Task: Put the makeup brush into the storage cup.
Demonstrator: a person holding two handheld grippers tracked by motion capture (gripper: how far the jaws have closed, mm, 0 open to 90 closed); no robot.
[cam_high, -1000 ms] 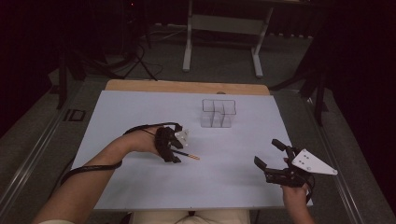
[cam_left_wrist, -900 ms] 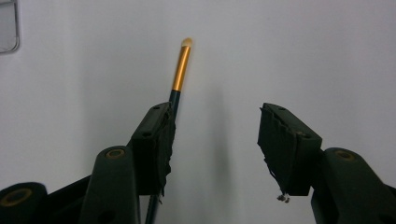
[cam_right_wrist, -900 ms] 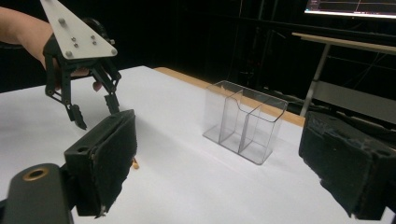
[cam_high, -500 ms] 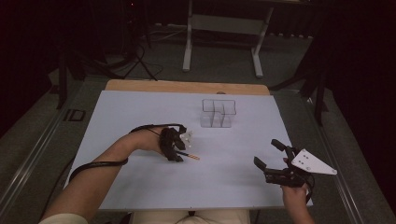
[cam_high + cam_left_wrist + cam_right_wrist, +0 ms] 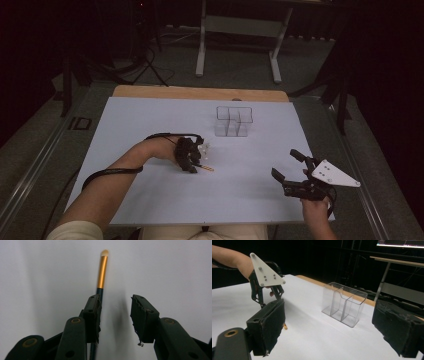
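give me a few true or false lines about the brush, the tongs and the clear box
1. The brush lies flat on the table. True.
2. The left tongs are clamped on the brush. False: a gap shows between the pads, and the handle lies along one pad's outer side, not between them. They have just been closing.
3. The clear box holds the brush. False: its compartments are empty and the brush is on the table.
4. The right tongs are open, with nothing between them. True.
5. The brush has a gold ferrule and a pale tip. True.
6. The box lies tipped on its side. False: it stands upright.
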